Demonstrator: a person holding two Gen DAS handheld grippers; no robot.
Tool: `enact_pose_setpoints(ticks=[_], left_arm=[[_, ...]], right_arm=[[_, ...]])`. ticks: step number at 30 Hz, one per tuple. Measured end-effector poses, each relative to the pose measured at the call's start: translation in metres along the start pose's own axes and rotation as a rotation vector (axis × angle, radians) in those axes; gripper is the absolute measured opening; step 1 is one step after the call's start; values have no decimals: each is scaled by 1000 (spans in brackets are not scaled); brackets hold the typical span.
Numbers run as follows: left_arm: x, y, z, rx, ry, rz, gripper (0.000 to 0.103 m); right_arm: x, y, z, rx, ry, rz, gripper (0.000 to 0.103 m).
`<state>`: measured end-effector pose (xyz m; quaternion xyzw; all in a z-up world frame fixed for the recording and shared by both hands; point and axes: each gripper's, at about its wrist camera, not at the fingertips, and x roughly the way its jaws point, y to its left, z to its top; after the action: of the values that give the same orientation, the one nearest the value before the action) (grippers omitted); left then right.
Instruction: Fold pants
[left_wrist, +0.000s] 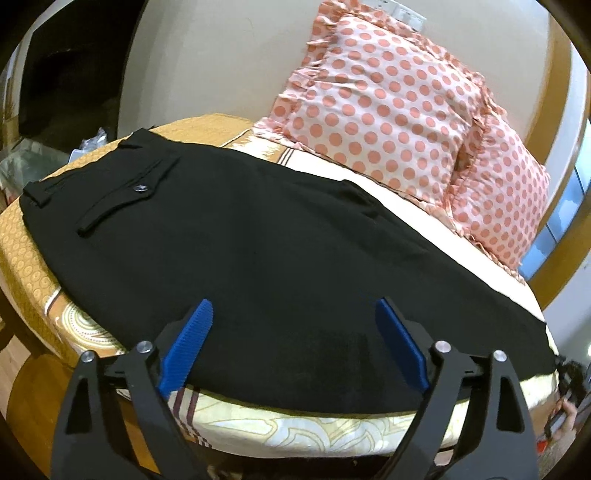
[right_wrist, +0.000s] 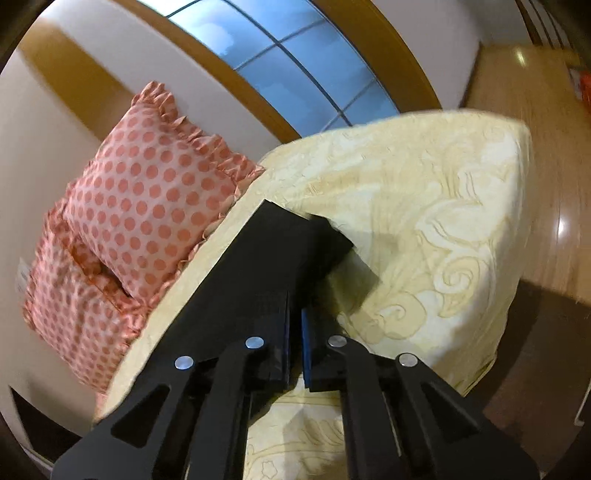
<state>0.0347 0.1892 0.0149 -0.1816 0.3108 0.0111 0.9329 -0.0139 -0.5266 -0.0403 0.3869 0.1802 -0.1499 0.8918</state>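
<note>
Black pants (left_wrist: 240, 240) lie flat across the bed, waistband and a buttoned back pocket (left_wrist: 129, 195) at the far left, legs running right. My left gripper (left_wrist: 295, 314) is open, its blue fingers (left_wrist: 188, 343) spread over the near edge of the pants, holding nothing. In the right wrist view the pant legs (right_wrist: 273, 258) stretch away from my right gripper (right_wrist: 295, 321), with the hems at the far end. The right gripper is shut on the black fabric, which covers its blue pads (right_wrist: 306, 343).
Two pink polka-dot pillows (left_wrist: 388, 110) lean on the wall at the bed's far side, also in the right wrist view (right_wrist: 147, 206). The cream patterned bedspread (right_wrist: 424, 221) ends at an edge above the wooden floor (right_wrist: 535, 147). A window (right_wrist: 295, 66) is behind.
</note>
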Motion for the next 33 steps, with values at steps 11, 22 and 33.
enact_pose_setpoints(ticks=[11,22,33], left_arm=[[-2,5,-3,-16,-36,-70,98],[-3,9,-1,-43,-39,-92,99],[-3,10,1,-25,-39,-105,100]], right_arm=[[-5,188,-20,-265,31,371,5],[44,364,-293,-851,703,613,5],[17,415,-311,-1031,579,647,5]])
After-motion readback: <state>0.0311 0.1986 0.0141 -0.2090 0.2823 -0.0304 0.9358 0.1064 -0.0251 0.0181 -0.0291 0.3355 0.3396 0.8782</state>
